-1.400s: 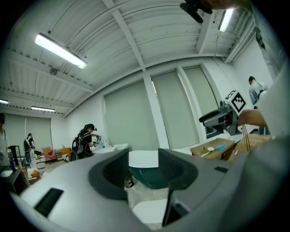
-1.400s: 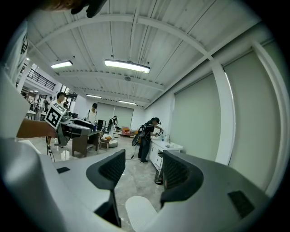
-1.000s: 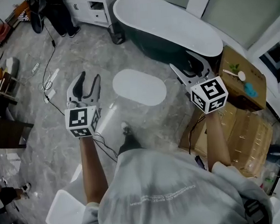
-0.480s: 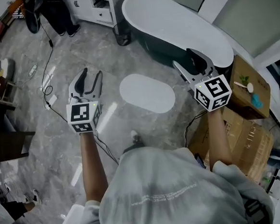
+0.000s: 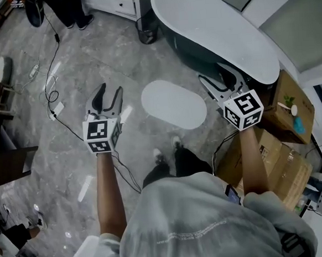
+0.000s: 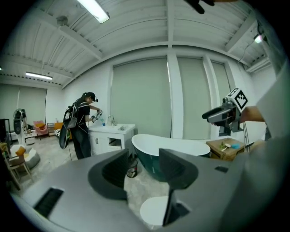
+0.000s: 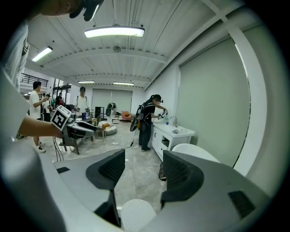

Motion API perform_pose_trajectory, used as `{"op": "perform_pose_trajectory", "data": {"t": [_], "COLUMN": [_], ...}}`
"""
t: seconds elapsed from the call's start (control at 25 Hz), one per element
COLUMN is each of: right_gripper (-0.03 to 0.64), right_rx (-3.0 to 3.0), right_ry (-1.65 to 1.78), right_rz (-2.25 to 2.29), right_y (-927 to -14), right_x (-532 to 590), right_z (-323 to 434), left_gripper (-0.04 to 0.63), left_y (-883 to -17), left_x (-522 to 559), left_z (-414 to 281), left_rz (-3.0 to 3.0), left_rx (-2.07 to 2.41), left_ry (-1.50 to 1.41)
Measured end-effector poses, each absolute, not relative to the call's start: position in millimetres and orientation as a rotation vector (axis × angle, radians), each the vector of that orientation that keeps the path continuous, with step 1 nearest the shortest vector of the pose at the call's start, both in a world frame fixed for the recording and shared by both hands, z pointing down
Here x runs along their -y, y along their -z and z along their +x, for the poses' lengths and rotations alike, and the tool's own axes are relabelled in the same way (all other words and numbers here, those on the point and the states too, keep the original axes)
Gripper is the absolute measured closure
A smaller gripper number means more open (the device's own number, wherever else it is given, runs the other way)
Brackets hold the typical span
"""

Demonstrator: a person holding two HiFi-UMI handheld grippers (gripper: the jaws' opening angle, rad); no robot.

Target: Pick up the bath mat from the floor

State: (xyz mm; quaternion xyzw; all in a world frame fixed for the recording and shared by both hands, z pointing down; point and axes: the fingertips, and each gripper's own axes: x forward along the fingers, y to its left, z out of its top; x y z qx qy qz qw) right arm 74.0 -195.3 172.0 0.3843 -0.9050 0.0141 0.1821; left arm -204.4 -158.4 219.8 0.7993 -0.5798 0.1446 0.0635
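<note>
A pale oval bath mat lies flat on the grey marbled floor in front of the bathtub; it also shows low in the left gripper view as the mat and in the right gripper view as the mat. My left gripper hangs in the air left of the mat, jaws open and empty, having just opened a little further. My right gripper hovers right of the mat, above the tub's near side, open with nothing between its fingers.
A dark green tub with white rim stands behind the mat. Cardboard boxes are stacked at right. Cables trail over the floor at left. A white vanity with a person beside it stands at the back. My feet are just before the mat.
Both grippers have moved forward and lower toward the mat, which now lies nearer between them. I have stepped forward; my feet now show close to the mat.
</note>
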Motion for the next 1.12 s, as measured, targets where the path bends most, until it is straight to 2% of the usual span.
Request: {"op": "perform_pose_trajectory", "data": {"t": [0.2,0.4,0.72,1.12], "right_gripper": [0.360,0.357,0.348,0.345], "right_rx": [2.561,2.550,2.475,2.382], "right_ry": [-0.099,-0.173,-0.309,-0.332], "right_rz": [0.934,0.805,0.654,0.532], "right_y": [-233,-331,-542,-784], "right_x": [244,293,356,381], "right_z": [55,25,-14,-37], "left_gripper": [0.383,0.378,0.371,0.359], "left_y": [-281,-373,-576,-830], "left_x": [188,220,265,296], "left_z": [-217,-237,-259,-249], "left_rz": [2.290,2.185,2.017,1.979], "left_rx": [1.731,1.706,1.653,1.512], "left_ry": [-0.450,-0.443,-0.388,-0.432]}}
